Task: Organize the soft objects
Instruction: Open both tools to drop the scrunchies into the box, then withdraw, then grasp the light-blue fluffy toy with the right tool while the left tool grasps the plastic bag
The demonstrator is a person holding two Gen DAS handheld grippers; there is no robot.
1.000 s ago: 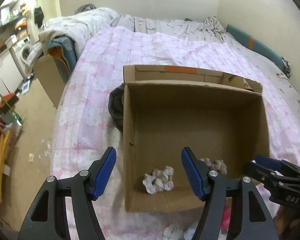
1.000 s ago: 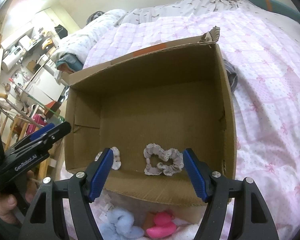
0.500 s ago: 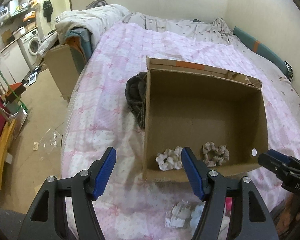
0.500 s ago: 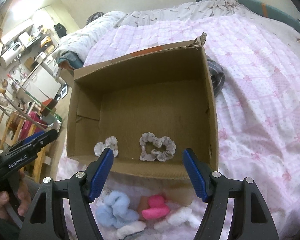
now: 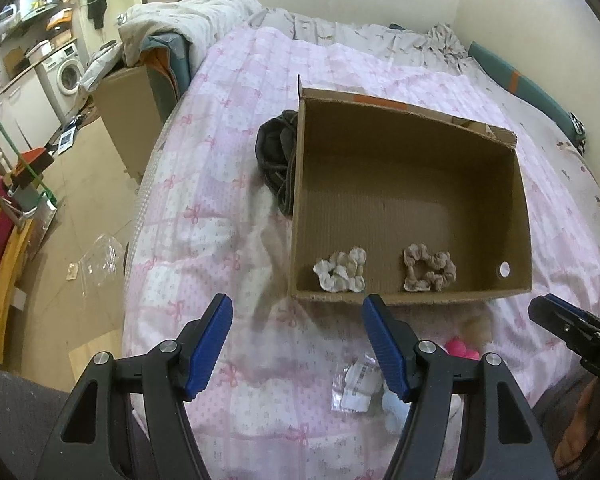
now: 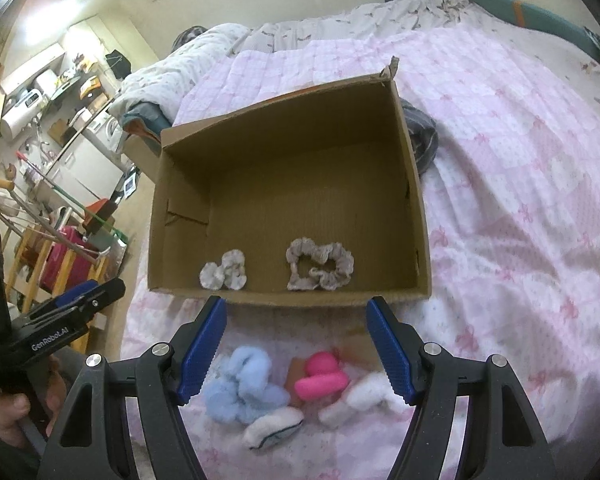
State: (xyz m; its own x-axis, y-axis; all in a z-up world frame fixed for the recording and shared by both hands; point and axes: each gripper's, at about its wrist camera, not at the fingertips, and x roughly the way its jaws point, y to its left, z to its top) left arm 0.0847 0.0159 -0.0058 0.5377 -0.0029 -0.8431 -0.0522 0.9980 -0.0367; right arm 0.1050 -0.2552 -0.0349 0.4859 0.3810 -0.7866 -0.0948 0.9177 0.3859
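A pink patchwork quilted bed (image 6: 520, 208) carries everything. At the bottom of the right wrist view, the right gripper (image 6: 296, 346) hangs with jaws wide and empty over a fluffy light-blue scrunchie (image 6: 242, 386), nearer than the left gripper (image 5: 296, 346), also wide. Beyond lies the open brown cardboard box (image 6: 416, 216).

— What's in the box (image 6: 414, 216)?
— Two scrunchies along the near wall: a whitish one (image 6: 224, 271) on the left, bunched up, and a beige one (image 6: 320, 264) to its right, lying flat as a crinkled loop, apart from it.
— And outside?
— In front of the box, on the bedspread: a fluffy blue scrunchie (image 6: 244, 386), a pink one (image 6: 320, 376) and two white fuzzy pieces (image 6: 274, 428), close together.
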